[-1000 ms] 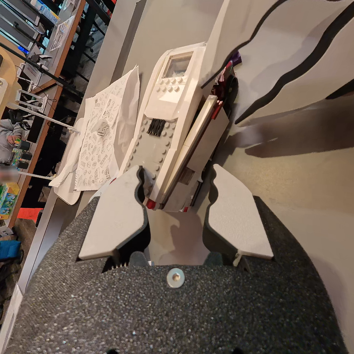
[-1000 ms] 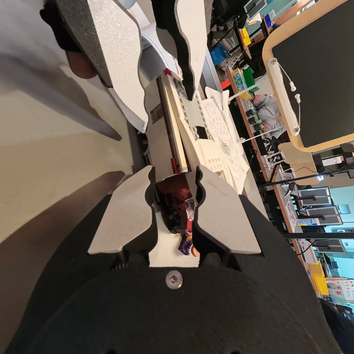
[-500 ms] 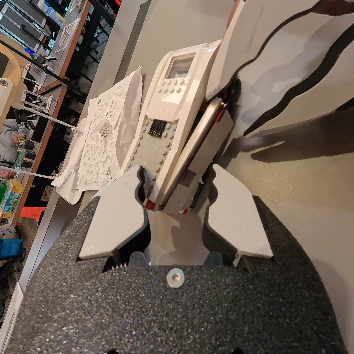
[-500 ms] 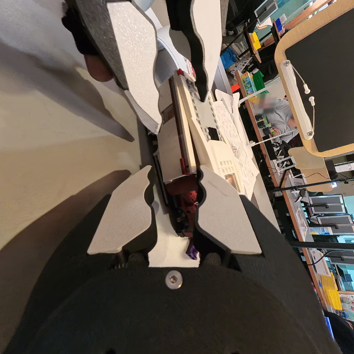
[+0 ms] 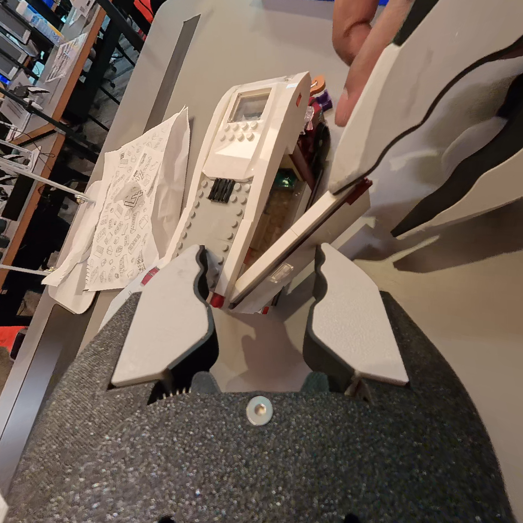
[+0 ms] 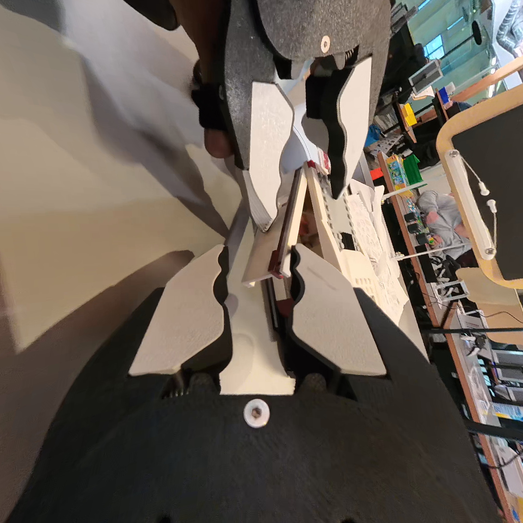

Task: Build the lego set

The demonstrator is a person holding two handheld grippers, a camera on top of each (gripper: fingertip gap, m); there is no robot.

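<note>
Grey table point(image 5: 226, 42), cluttered wooden benches point(image 6: 418, 232)

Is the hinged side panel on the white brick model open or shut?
Open: the side panel swings away from the model's white body, showing a gap with the interior.

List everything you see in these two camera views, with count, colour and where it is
Brick-built model: one, white and grey with dark red parts, on the table, side panel swung open.
Printed paper sheets: a few, white, left of the model.
Small loose pieces: a few, orange and purple, beyond the model.
Table: one, light grey.
Shelves and benches: background, brown.
Seated person: one, background.
Left gripper: open, astride the model's near end.
Right gripper: open, one finger against the panel's edge.
</note>
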